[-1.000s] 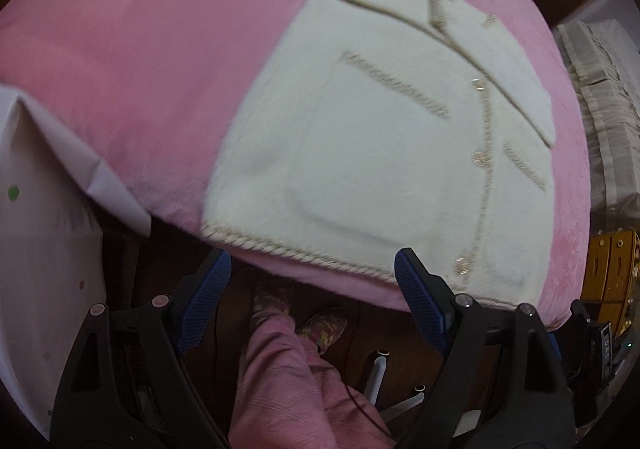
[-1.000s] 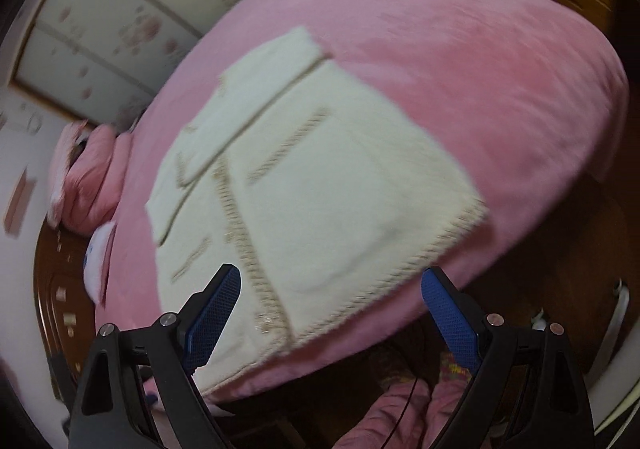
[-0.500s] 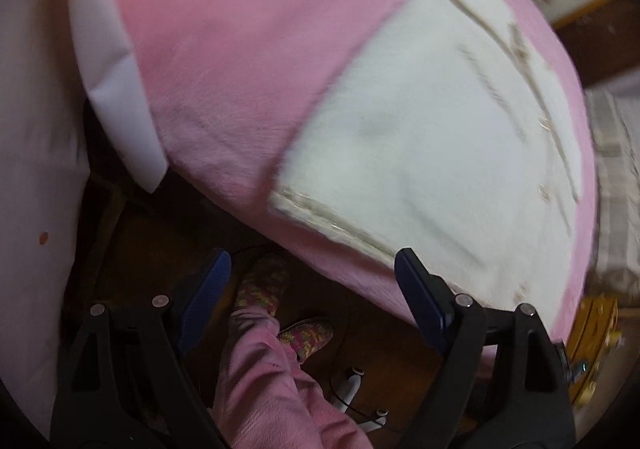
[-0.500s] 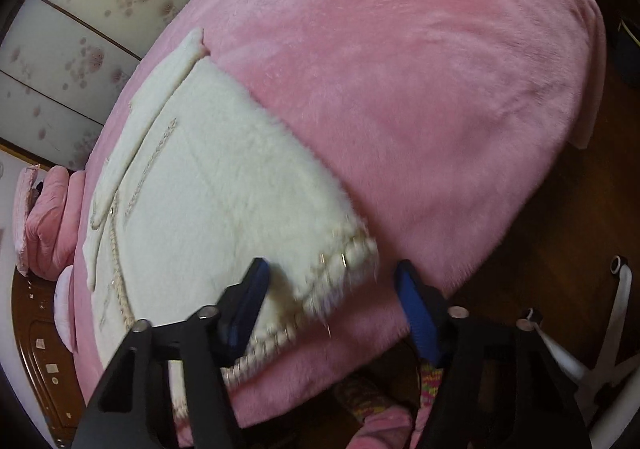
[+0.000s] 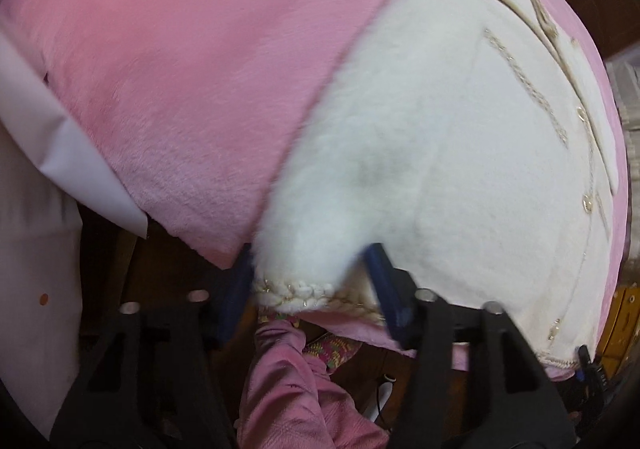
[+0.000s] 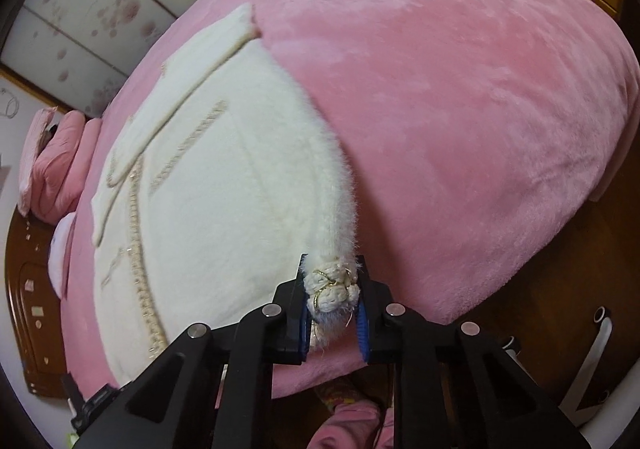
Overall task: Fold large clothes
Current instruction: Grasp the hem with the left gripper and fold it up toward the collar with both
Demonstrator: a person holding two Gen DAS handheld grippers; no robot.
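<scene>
A cream fuzzy jacket (image 5: 440, 153) with braided gold trim and buttons lies flat on a pink plush bed (image 5: 192, 61); its hem hangs at the bed's near edge. My left gripper (image 5: 308, 277) straddles the hem's left corner, its jaws still apart with the fabric between them. In the right wrist view the jacket (image 6: 224, 201) fills the left half of the bed (image 6: 460, 109). My right gripper (image 6: 332, 301) is shut on the hem's right corner, the braided trim bunched between the blue pads.
A white sheet (image 5: 72, 169) hangs off the bed at the left. The person's pink trouser leg (image 5: 288, 389) and slippers stand below the grippers on dark wood floor (image 6: 560, 269). Pink pillows (image 6: 52, 165) and a floral wardrobe (image 6: 92, 9) lie beyond.
Both grippers moved in onto the jacket's hem corners. The right gripper closed on its corner; the left narrowed around its corner.
</scene>
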